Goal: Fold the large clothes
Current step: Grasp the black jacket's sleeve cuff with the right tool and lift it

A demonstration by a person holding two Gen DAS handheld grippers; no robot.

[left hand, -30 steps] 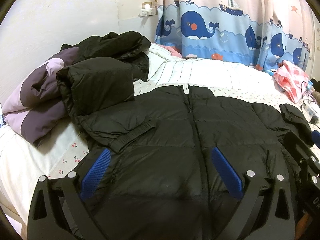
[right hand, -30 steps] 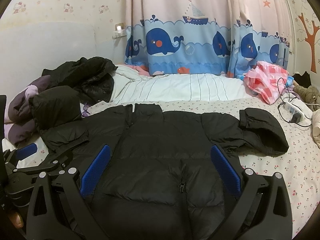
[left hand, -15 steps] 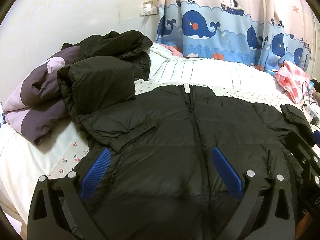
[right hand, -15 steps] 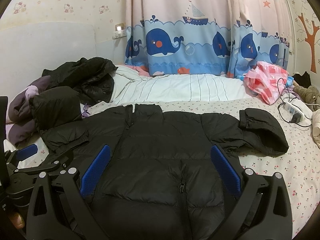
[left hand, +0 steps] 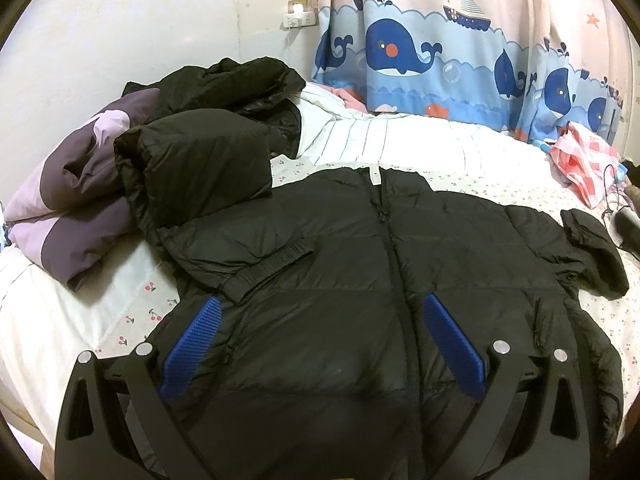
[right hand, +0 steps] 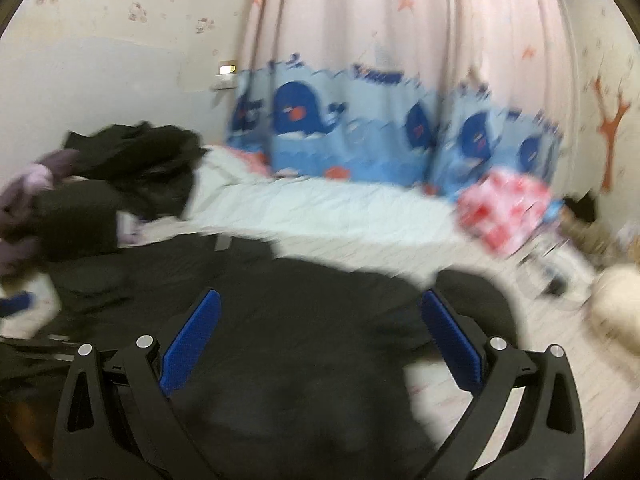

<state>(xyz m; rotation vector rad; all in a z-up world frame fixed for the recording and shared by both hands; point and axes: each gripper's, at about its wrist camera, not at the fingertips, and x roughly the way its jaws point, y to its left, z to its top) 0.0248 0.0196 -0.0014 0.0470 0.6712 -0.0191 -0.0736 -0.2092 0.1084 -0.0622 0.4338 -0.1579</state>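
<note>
Where the left wrist view looks across the bed (left hand: 72, 312), a black puffer jacket (left hand: 360, 280) lies spread front-up over the floral sheet, its zipper running from the collar toward the near edge. Its sleeve on the view's left is folded inward, the ribbed cuff (left hand: 276, 262) resting on the chest panel; the other sleeve (left hand: 592, 252) bends back on itself toward the bed's right edge. The left gripper (left hand: 320, 344) hangs over the jacket's lower front with its blue pads spread wide and nothing between them. At the bed's far left corner sits a pile: a purple and lilac quilt (left hand: 60, 200) with a folded black jacket (left hand: 200, 160) and a crumpled black garment (left hand: 232, 84) on top. A striped white blanket (left hand: 400, 144) lies along the far edge below the whale curtain (left hand: 440, 60), and a pink checked cloth (left hand: 584, 164) sits at the far right.

The right wrist view is heavily motion-blurred. The right gripper (right hand: 320, 328) is likewise released, its pads wide apart above the puffer jacket (right hand: 300, 320), which fills the near part of the bed (right hand: 340, 204). A blue pad of the left gripper (right hand: 16, 304) shows at the left edge. The whale curtain (right hand: 380, 128) and pink checked cloth (right hand: 504, 208) are still recognisable behind.
</note>
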